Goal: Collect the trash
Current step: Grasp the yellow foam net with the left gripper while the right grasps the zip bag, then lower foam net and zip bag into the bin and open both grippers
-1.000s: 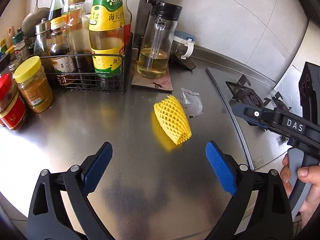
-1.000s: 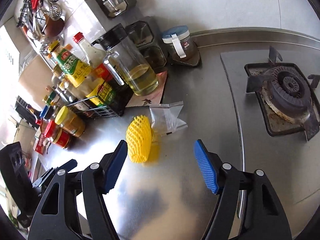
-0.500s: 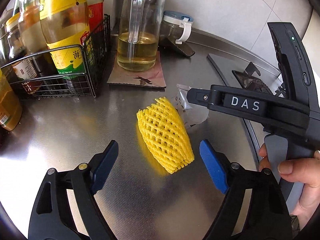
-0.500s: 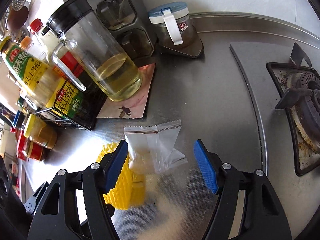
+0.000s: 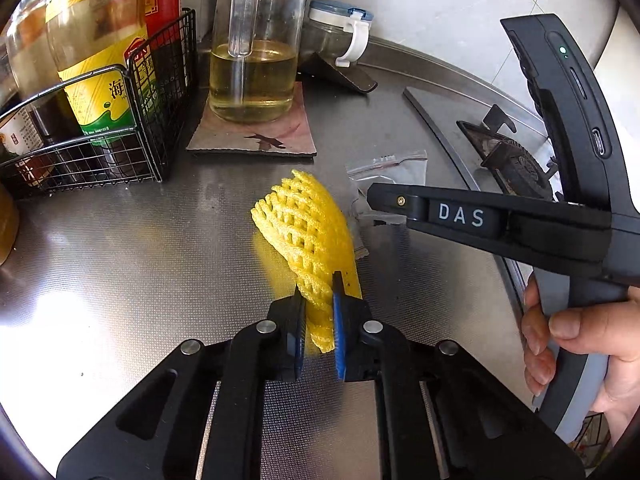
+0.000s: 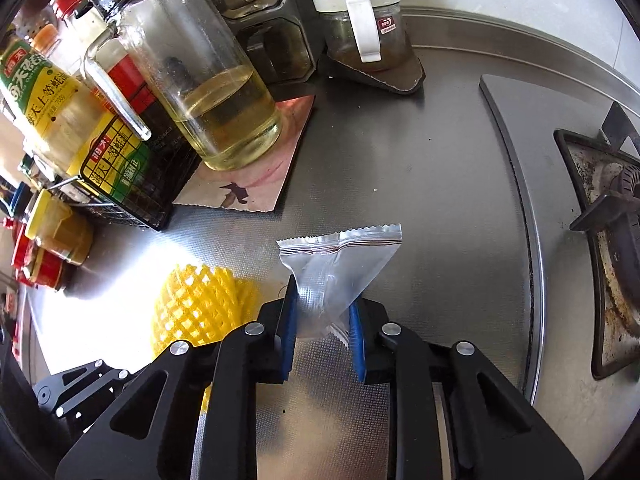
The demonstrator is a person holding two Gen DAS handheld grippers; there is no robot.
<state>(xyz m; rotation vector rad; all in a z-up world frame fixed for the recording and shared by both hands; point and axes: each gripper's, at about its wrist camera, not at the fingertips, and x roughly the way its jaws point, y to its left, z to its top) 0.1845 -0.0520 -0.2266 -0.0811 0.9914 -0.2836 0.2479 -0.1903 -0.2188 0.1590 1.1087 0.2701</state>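
On the counter (image 6: 400, 168) before me, the foam net (image 5: 308, 232) lies left of the plastic bag (image 6: 340, 268), touching it. Behind both, my oil jar (image 6: 208, 92) stands on a mat (image 6: 256, 176); the wire basket (image 5: 120, 136) sits to its left, the burner (image 6: 616, 240) far right.

White capitals "DAS" on the black arm of the right gripper (image 5: 362, 200), right of centre in the left wrist view. Upper left of the same view: green and yellow label on the tall bottle (image 5: 100, 60), one large Chinese character "海" legible, small Latin print at the very top too blurred to make out. Upper left of the right wrist view: the same bottle (image 6: 48, 100) with Chinese characters and a tiny "700g", the dark bottle (image 6: 116, 156) beside it with a gridded yellow-green label in Chinese, and a small red sticker on the blue-lidded jar (image 6: 362, 28), too small to read.
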